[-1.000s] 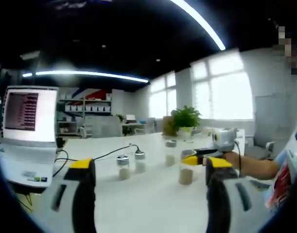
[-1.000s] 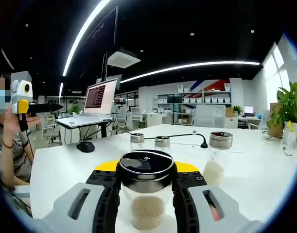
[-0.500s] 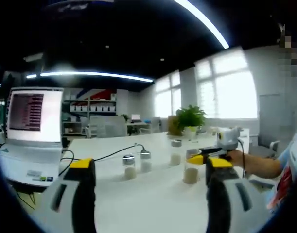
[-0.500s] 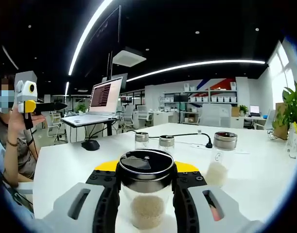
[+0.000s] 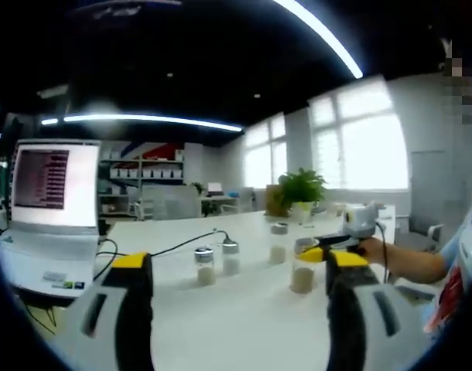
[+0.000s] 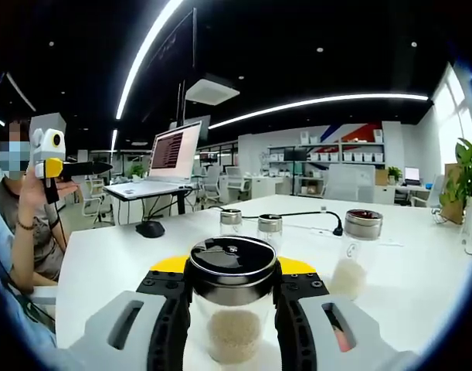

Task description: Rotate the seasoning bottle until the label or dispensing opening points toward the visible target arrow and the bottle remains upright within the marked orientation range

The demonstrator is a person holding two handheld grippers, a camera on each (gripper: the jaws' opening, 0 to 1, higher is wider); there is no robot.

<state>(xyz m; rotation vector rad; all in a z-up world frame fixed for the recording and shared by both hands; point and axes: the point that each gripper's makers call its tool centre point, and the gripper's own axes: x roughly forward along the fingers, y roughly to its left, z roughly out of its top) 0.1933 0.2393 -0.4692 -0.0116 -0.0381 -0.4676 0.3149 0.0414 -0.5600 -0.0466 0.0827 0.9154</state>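
In the right gripper view, the right claw [image 6: 232, 309] was closed on a clear glass seasoning bottle with a black-and-chrome lid [image 6: 233, 297], its grey jaws with black pads and yellow tips pressing the bottle's sides just below the lid. The bottle stood upright on the white surface [image 6: 112, 263], with pale granules filling its lower part. Farther back stood three more clear, metal-capped jars: two small ones [image 6: 231, 221] side by side and a larger one [image 6: 356, 246] to the right. A black cable [image 6: 297, 214] ran behind them, and an open laptop [image 6: 164, 158] sat at the far left.

In the left gripper view, the left claw [image 5: 237, 267] was held wide open with nothing between its yellow-tipped jaws, raised above the surface. The gripped bottle [image 5: 302, 270] showed just beside its right jaw.
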